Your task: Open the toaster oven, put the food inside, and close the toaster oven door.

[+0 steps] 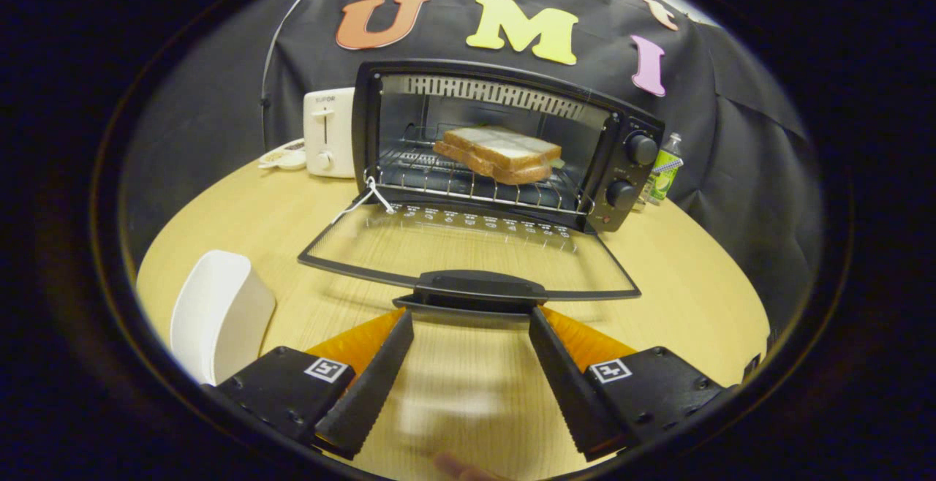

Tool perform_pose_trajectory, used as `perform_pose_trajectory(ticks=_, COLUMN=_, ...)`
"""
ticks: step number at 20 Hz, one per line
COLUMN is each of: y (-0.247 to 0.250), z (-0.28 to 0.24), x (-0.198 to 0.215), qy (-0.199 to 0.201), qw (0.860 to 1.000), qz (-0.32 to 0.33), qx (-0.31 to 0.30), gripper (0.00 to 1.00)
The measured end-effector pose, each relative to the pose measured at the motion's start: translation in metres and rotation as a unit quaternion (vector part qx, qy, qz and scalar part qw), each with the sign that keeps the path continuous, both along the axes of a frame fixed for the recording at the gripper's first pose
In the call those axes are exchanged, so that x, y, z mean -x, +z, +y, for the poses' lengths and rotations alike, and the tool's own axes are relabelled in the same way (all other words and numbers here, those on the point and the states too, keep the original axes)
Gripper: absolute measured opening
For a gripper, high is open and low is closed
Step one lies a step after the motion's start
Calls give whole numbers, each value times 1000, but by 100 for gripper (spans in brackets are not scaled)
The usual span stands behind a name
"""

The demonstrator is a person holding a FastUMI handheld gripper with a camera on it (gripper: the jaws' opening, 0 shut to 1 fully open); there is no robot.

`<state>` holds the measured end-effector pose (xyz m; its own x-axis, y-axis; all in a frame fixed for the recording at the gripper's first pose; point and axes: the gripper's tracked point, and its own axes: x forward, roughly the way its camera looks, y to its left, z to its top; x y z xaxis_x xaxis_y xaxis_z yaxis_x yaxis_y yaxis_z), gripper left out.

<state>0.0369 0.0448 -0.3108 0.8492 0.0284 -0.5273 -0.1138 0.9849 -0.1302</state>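
Observation:
A black toaster oven stands on the round wooden table with its glass door folded down flat toward me. Slices of bread lie stacked on the wire rack inside. The door's black handle sits just ahead of my fingertips. My gripper is open, one finger to each side of the handle's ends and slightly below it, with nothing between them.
A white plate or tray lies on the table left of my fingers. A white pop-up toaster stands left of the oven, with a small dish beside it. A green bottle stands right of the oven. Black cloth walls the back.

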Motion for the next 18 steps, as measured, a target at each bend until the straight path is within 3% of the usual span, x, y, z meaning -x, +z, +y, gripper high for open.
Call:
perform_pose_trajectory(ticks=5, y=8, z=2, x=3, qy=-3, qw=1000, qz=-21, qx=-12, gripper=100)
perform_pose_trajectory(ticks=12, y=64, z=7, x=7, qy=9, qw=992, qz=-117, qx=-44, gripper=100)
perform_pose_trajectory(ticks=18, y=120, z=11, x=-29, qy=32, qw=982, qz=-181, qx=-45, gripper=100)
